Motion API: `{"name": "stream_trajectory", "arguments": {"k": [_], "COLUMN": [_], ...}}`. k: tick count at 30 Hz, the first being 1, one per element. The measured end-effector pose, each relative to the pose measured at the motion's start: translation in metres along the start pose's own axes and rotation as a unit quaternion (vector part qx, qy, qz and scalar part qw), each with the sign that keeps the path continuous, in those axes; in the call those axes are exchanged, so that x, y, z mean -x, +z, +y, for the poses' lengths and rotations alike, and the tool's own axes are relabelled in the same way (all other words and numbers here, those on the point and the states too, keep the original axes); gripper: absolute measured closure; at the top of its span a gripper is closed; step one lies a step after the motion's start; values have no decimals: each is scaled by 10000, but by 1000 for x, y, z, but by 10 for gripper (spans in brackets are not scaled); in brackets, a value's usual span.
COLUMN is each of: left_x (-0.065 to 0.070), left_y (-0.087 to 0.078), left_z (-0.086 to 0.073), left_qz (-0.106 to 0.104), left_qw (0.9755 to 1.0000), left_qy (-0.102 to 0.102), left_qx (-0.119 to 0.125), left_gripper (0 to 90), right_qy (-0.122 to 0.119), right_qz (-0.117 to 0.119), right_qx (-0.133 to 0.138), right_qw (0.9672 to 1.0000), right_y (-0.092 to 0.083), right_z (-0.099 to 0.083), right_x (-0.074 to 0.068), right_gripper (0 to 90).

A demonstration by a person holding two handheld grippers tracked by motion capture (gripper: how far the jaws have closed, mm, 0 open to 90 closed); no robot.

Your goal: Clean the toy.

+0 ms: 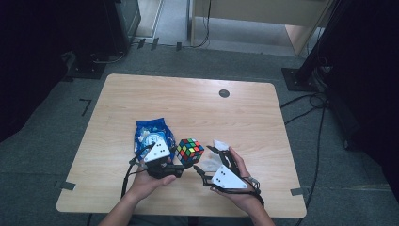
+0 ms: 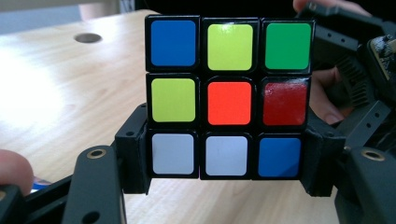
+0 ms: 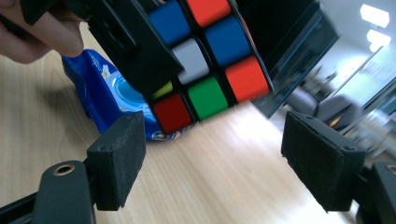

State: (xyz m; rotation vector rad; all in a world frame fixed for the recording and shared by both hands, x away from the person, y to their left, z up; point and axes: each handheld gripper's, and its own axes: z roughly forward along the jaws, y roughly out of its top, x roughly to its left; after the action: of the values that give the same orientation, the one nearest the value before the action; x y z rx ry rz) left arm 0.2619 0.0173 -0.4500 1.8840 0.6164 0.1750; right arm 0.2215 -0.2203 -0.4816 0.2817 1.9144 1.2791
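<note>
Left gripper point(image 1: 181, 165) clamps the cube point(image 1: 190, 150) above the wooden table point(image 1: 244, 122); right gripper point(image 1: 201, 160) wide, empty; grey carpet point(image 1: 42, 146) around.

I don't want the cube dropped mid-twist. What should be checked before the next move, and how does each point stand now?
1. Left gripper clamped on the cube: ok, its pads press both sides of the bottom layer.
2. Cube off the table: ok, it hangs above the wood in the left gripper view.
3. Right gripper free of the cube: ok, jaws open with the pads apart and nothing between them.
4. Right gripper lined up with a layer: not ok, the cube sits above and beyond its pads.
5. Blue packet out of the way: cannot tell, it lies close behind the left gripper.
</note>
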Motion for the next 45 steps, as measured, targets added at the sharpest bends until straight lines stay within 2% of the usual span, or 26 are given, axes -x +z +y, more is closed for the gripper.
{"name": "stream_trajectory", "arguments": {"k": [4, 6, 8, 10, 12, 14, 18, 22, 25, 26, 28, 31, 32, 33, 36, 38, 39, 41, 43, 45], "left_x": [3, 4, 4, 2, 0, 0, 0, 6, 5, 4, 3, -2, -4, -4, -5, -2, 1, 8, 19, 29], "left_y": [4, 5, 6, 6, 5, 5, 6, 9, 10, 10, 7, 0, -2, -5, -5, 0, 6, 17, 34, 50], "left_z": [1, 1, 2, 2, 3, 3, 3, 5, 5, 5, 6, 10, 11, 11, 10, 7, 5, 1, -5, -11], "left_qz": [-189, -233, -267, -317, -370, -378, -370, -340, -385, -418, -509, -659, -694, -696, -572, -501, -430, -311, -134, 95], "left_qw": [9996, 9994, 9992, 9989, 9984, 9982, 9981, 9981, 9975, 9973, 9965, 9935, 9924, 9916, 9920, 9929, 9945, 9960, 9979, 9980], "left_qy": [-45, -35, -95, -245, -368, -405, -392, -267, -428, -463, -633, -912, -974, -1016, -1018, -1005, -912, -830, -591, -362], "left_qx": [-194, -247, -277, -244, -213, -221, -291, -428, -419, -385, -169, 195, 302, 385, 488, 405, 275, 119, -211, -507], "left_gripper": [343, 343, 342, 341, 340, 340, 340, 340, 338, 334, 318, 244, 227, 217, 206, 217, 220, 249, 298, 351], "right_qy": [-451, -673, -823, -970, -956, -845, -854, -859, -865, -779, -664, -534, -417, -308, 60, 269, 421, 771, 992, 1092], "right_qz": [-83, -126, -203, -277, -333, -331, -350, -389, -404, -376, -306, -245, -250, -278, -494, -708, -817, -1067, -1178, -1242], "right_qx": [17, -2, 1, -20, -23, -11, -74, -91, -77, -72, -64, -167, -206, -226, -313, -344, -350, -378, -409, -452], "right_qw": [9989, 9977, 9964, 9949, 9949, 9959, 9957, 9955, 9954, 9962, 9973, 9981, 9986, 9989, 9983, 9965, 9952, 9906, 9872, 9852], "right_y": [1, 2, 2, 2, 2, 3, 4, 5, 6, 5, 4, 2, 0, -2, -11, -18, -23, -32, -38, -42], "right_z": [6, 7, 8, 8, 8, 8, 8, 10, 9, 10, 10, 5, 1, -2, -12, -17, -20, -28, -35, -40], "right_x": [-7, -11, -13, -14, -16, -17, -18, -22, -21, -21, -18, -13, -11, -7, 9, 20, 26, 39, 47, 51], "right_gripper": [232, 270, 294, 321, 340, 343, 340, 332, 345, 348, 349, 349, 349, 349, 348, 348, 348, 348, 348, 348]}}
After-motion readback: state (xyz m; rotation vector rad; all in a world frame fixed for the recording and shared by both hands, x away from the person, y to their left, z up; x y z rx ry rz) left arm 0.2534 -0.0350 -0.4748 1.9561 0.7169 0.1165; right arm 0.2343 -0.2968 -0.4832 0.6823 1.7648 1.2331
